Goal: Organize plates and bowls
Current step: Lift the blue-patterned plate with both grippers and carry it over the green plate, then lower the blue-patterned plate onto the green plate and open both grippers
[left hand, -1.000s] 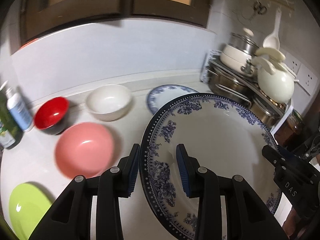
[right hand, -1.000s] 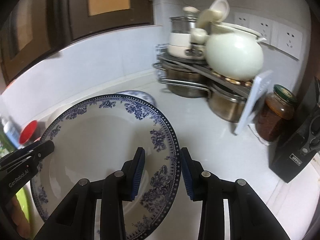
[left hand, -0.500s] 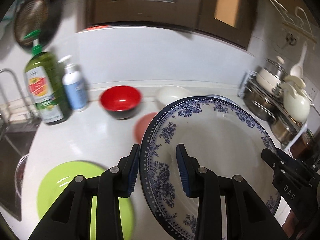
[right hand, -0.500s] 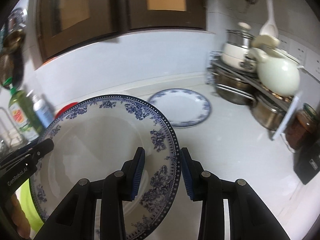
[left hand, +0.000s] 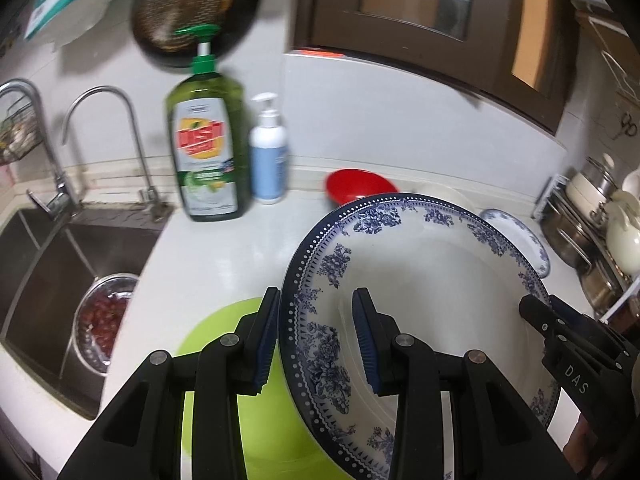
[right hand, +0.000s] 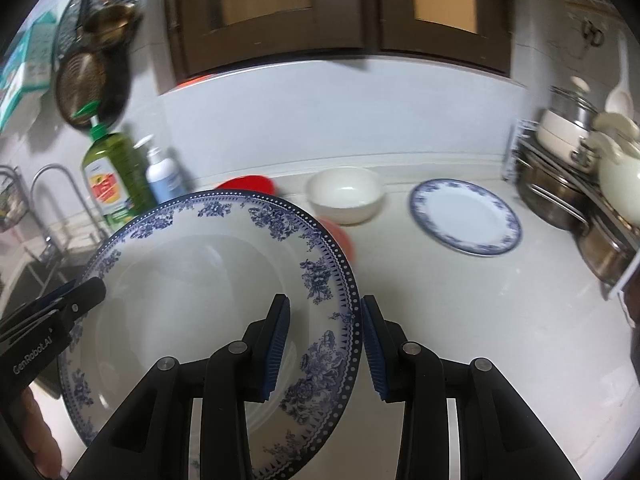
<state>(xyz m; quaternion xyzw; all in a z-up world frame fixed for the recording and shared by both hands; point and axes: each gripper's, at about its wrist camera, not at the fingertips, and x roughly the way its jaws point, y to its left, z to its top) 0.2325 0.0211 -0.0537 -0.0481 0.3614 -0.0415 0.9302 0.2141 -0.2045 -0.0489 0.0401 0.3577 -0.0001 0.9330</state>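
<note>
A large blue-and-white floral plate (left hand: 432, 288) is held in the air between both grippers. My left gripper (left hand: 316, 344) is shut on its left rim. My right gripper (right hand: 325, 348) is shut on its right rim; the plate also shows in the right wrist view (right hand: 200, 280). A green plate (left hand: 224, 392) lies on the counter below the left gripper. A red bowl (left hand: 356, 188), a white bowl (right hand: 345, 194), a pink bowl (right hand: 340, 236) and a smaller blue-rimmed plate (right hand: 466, 216) sit on the counter behind.
A sink (left hand: 44, 280) with a metal bowl of red fruit (left hand: 100, 320) is at the left. A green soap bottle (left hand: 206, 140) and a white pump bottle (left hand: 269, 152) stand by the wall. A rack with pots (right hand: 568, 184) is at the right.
Both grippers have carried the large plate leftward, toward the sink. The green plate now lies under the left gripper, and the bottles and sink have come into view.
</note>
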